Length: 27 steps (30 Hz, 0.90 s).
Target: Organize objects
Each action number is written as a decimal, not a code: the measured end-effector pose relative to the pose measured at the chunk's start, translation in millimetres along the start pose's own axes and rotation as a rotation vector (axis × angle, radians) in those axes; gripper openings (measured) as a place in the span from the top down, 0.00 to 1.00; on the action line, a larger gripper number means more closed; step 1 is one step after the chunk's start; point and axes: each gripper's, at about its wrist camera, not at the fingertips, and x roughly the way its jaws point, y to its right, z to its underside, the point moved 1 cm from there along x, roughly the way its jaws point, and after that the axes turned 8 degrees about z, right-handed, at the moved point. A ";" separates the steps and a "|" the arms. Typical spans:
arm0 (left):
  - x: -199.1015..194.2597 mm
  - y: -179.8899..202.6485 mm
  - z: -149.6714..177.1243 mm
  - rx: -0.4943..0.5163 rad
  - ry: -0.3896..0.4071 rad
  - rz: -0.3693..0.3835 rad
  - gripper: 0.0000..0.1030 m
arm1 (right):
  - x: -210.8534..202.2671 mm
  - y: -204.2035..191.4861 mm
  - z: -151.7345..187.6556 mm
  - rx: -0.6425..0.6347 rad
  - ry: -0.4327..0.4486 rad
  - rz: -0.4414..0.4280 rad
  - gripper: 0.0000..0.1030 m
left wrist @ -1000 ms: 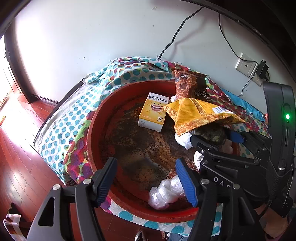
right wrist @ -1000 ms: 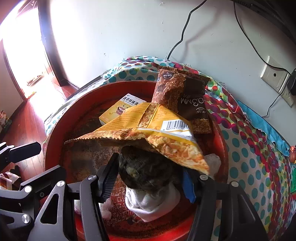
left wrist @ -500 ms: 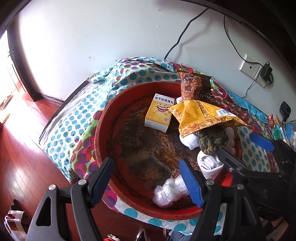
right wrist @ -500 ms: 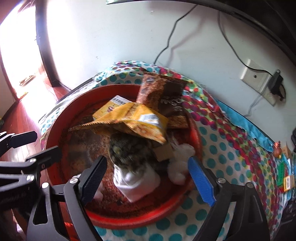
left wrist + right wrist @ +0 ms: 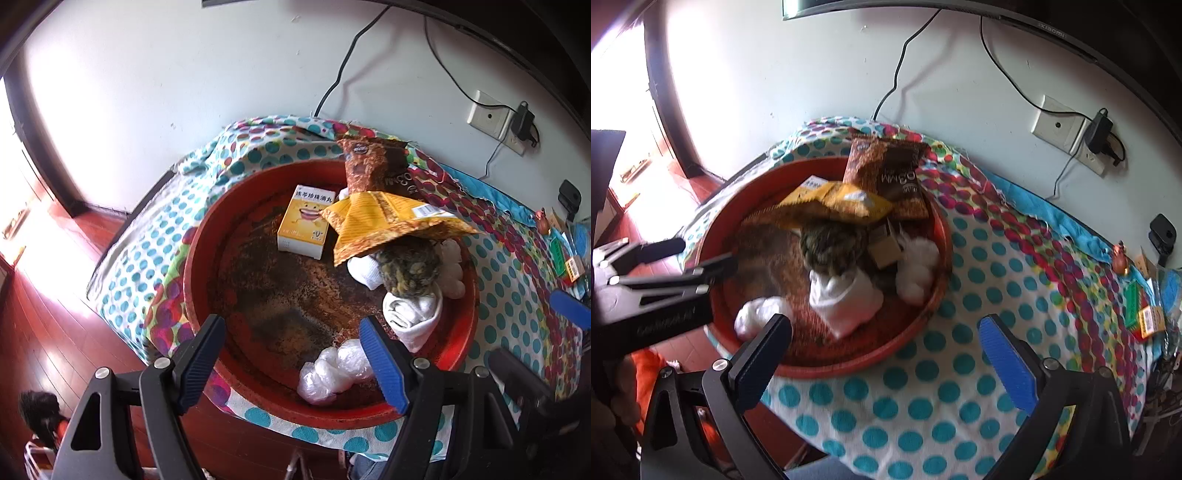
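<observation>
Left wrist view: high over the near-left edge of the red tray (image 5: 192, 258), facing forward and down toward the wall (image 5: 184, 74); tray fills the middle. Right wrist view: further right and back, over the spotted cloth (image 5: 979, 266), tray (image 5: 943, 236) left of centre. Both share tray, cloth, wall socket (image 5: 1058, 125).

1. The tray (image 5: 192, 258) sat on the tablecloth (image 5: 155, 236).
2. Inside it, the box (image 5: 306, 226) lay at the back, the snack bag (image 5: 384, 221) just right of it (overlapping a rolled sock (image 5: 410, 269)).
3. The plastic wad (image 5: 332, 369) lay at the tray's near rim.
</observation>
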 end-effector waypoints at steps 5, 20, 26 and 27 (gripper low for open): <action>-3.3 8.9 1.3 0.015 -0.005 -0.014 0.25 | -4.4 -3.7 11.1 -0.002 -0.065 0.019 0.01; -4.4 17.2 1.5 0.016 -0.053 -0.076 0.25 | -8.0 -15.2 17.8 -0.024 -0.111 -0.020 0.01; 2.9 16.9 2.9 -0.005 -0.092 -0.047 0.25 | -0.3 -16.2 19.3 -0.033 -0.145 -0.011 0.01; 4.6 17.5 3.1 -0.012 -0.107 -0.029 0.25 | 1.0 -15.9 19.3 -0.032 -0.151 -0.009 0.01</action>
